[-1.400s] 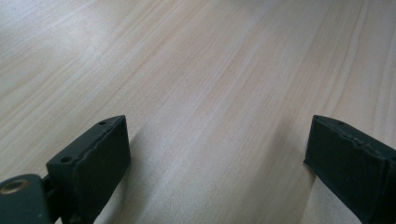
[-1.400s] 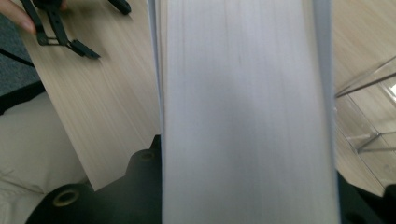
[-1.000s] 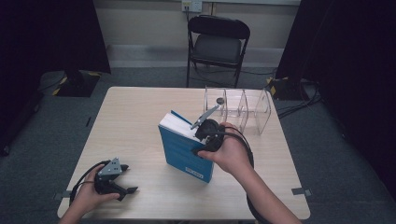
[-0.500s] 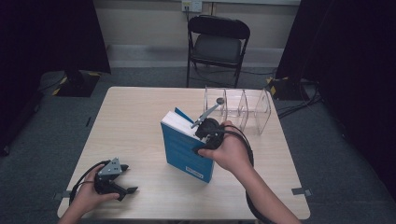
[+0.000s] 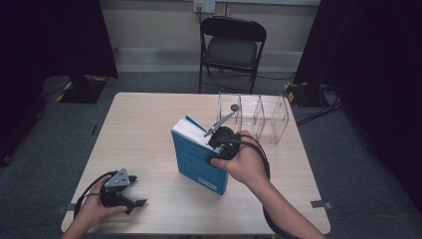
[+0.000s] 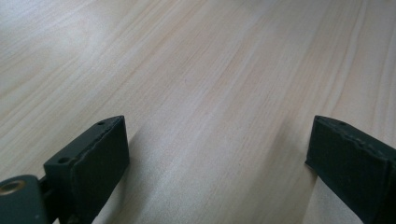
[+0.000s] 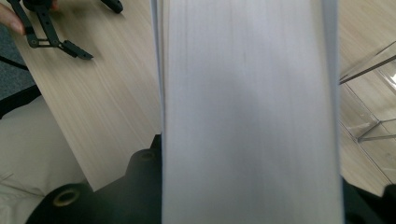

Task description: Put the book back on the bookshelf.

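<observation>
Your right gripper (image 5: pixel 215 145) clamps the blue book (image 5: pixel 195 158) upright at centre frame, jaws having just closed on its page block, and if that grip slips it topples toward the clear organizer (image 5: pixel 259 115) while your left gripper (image 5: pixel 130 195) gapes idle.

A black folding chair (image 5: pixel 233 47) stands behind the table (image 5: pixel 144 129) on grey carpet (image 5: pixel 348 164)

A black chair (image 5: pixel 233 47) stands on the grey floor (image 5: pixel 149 82) behind the table (image 5: pixel 144 129). A clear rack (image 5: pixel 259 117) with walls inside sits at the far right of the table. Dark curtains (image 5: pixel 54 40) hang on both sides
</observation>
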The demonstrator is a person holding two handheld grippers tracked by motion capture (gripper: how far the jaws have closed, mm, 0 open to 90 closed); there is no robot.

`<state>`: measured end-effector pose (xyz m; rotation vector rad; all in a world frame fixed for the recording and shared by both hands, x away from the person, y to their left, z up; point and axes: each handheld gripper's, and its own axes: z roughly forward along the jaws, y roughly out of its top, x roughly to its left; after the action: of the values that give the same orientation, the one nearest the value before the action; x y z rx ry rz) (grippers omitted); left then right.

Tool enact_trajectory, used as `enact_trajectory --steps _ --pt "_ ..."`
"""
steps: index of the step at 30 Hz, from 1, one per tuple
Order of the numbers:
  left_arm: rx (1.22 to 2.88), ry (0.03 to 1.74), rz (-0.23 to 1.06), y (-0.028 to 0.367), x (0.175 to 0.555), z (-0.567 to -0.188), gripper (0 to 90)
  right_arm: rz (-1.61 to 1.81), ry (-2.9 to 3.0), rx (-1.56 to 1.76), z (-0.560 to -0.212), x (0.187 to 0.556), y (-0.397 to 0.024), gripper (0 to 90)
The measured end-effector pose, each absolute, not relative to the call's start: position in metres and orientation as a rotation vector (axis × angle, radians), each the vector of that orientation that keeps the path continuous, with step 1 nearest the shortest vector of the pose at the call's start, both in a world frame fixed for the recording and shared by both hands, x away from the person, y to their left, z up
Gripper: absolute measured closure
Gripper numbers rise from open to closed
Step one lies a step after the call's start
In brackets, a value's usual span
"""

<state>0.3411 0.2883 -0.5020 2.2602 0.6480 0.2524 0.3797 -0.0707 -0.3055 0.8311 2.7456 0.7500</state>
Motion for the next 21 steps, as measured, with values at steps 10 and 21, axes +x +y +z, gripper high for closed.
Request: enact_trajectory --steps 10,21 --pt "2.265 0.639 0.251 0.288 0.341 -0.502 2.9 0.777 2.749 0.925 -0.303 0.379 -0.082 61.7" --pt "2.276 0.637 0.250 0.287 0.342 -0.502 1.7 0.793 2.714 1.020 -0.286 0.379 -0.115 61.8"
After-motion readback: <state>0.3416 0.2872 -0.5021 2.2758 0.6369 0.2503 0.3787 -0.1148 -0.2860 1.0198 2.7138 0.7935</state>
